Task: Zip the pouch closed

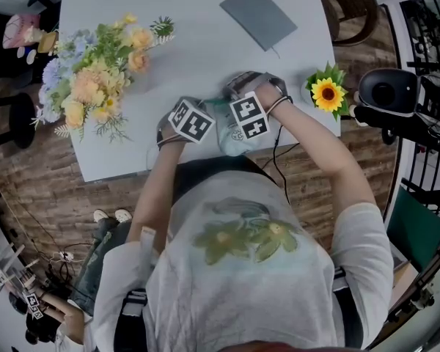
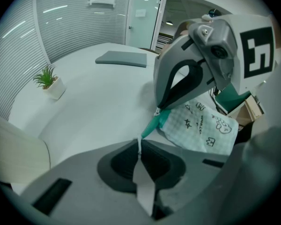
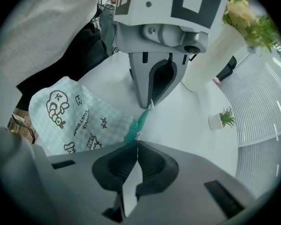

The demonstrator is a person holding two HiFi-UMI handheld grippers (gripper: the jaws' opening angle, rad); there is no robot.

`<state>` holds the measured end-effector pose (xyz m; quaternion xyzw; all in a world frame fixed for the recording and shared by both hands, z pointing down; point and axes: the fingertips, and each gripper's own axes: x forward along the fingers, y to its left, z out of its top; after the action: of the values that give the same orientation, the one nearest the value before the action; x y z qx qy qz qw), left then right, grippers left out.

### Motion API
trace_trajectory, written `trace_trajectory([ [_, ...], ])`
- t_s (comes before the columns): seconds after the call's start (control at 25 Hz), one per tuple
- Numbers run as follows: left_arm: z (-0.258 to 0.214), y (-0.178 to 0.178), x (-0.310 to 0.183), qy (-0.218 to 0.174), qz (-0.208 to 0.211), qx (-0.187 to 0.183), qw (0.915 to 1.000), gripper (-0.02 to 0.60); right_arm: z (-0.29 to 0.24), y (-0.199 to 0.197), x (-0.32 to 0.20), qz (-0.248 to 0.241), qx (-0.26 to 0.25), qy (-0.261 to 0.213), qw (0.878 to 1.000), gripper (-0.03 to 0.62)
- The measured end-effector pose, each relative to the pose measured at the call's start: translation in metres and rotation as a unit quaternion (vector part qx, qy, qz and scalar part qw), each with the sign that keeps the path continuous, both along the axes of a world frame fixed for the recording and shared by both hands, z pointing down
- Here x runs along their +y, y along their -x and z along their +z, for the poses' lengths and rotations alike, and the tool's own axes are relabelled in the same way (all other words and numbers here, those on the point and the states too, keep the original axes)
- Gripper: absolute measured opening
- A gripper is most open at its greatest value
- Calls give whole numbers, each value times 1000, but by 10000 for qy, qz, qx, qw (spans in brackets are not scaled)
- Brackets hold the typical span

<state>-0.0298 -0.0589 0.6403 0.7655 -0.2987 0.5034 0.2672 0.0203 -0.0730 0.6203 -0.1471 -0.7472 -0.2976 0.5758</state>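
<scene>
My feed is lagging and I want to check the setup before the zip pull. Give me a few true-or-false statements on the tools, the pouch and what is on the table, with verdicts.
1. The left tool and the right tool are both shut on the teal zipper of the pouch. True.
2. The pouch lies in the middle of the table. False: it is at the table's near edge, close to the person.
3. A gray pad lies on the table, apart from both tools. True.
4. The sunflower stands on the left tool's side. False: it is on the right tool's side; the bouquet is on the left.
</scene>
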Motion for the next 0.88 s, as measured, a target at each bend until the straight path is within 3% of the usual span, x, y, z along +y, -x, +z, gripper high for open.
trace_trajectory([
  [0.88, 0, 0, 0, -49, 27, -85, 9999, 25, 0, -11, -2, 182, 66, -156, 9997, 18],
])
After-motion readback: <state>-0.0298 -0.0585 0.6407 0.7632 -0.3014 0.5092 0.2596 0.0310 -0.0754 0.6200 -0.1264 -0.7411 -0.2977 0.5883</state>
